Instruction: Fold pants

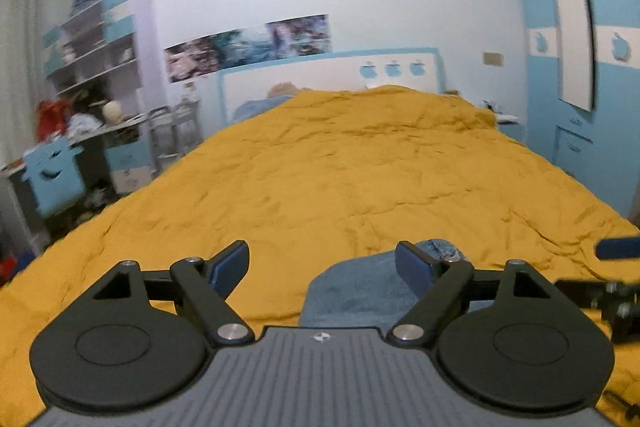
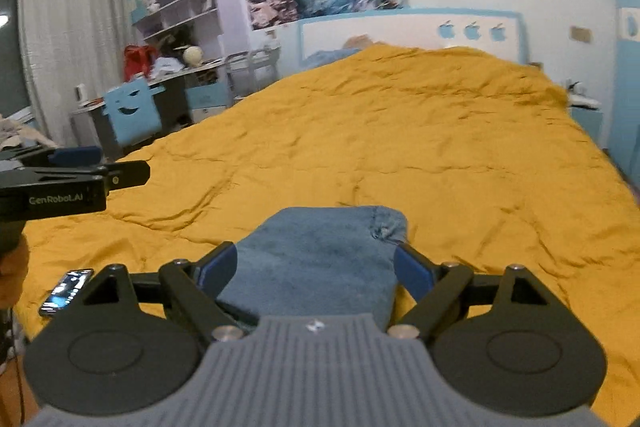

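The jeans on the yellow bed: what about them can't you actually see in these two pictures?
- Near end of the jeans: right wrist view, hidden behind the right claw body.
- Most of them: left wrist view, covered by the left claw.
- Number of folded layers: both views, blurred.
- Phone screen: too small to read.

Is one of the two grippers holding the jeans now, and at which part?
Nothing is held. The left gripper and the right gripper are both open above the folded jeans.
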Demonstrator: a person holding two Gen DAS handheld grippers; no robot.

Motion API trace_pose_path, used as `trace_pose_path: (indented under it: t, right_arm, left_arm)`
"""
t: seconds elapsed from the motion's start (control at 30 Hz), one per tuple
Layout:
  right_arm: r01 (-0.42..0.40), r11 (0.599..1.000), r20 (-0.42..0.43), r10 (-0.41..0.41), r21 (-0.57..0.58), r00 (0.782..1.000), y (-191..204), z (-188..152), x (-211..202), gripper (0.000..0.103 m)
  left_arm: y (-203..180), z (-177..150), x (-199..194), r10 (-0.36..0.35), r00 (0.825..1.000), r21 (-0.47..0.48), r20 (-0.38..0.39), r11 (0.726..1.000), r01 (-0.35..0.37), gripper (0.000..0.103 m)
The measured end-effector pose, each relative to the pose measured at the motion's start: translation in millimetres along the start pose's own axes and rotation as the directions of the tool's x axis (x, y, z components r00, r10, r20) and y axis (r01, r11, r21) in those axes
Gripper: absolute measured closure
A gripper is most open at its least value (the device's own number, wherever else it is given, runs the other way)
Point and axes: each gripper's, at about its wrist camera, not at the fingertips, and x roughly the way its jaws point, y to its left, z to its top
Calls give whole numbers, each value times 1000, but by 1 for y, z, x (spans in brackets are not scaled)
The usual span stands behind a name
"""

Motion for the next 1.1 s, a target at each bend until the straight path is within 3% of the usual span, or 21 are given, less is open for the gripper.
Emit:
trace_pose_path:
  t: [0.13, 0.27, 0.47, 0.67, 0.87, 1.1]
  right_arm:
    - [78, 995, 41, -76, -68, 996, 22, -31, -18, 21]
    - [113, 986, 45, -108, -120, 993, 33, -57, -26, 21]
    - [115, 989, -59, -120, -91, 991, 28, -80, -6, 21]
    - [120, 991, -146, -128, -62, 981, 26, -97, 15, 21]
    - [109, 993, -204, -114, -35, 972, 24, -101, 28, 21]
    - [113, 993, -206, -115, -20, 972, 23, -102, 28, 21]
  left_arm:
    - [-13, -22, -3, 61, 998, -10, -30, 998, -62, 6]
    - [-15, -39, -13, 65, 994, -28, -87, 997, -68, 6]
    - [-22, -64, -3, 26, 977, -27, -210, 999, -32, 6]
    - [-29, -82, 4, 21, 958, -17, -285, 1000, -27, 6]
    - [-32, -88, 4, 10, 952, -21, -305, 1000, -17, 6]
    - [-32, -86, 2, 17, 953, -23, -302, 999, -25, 6]
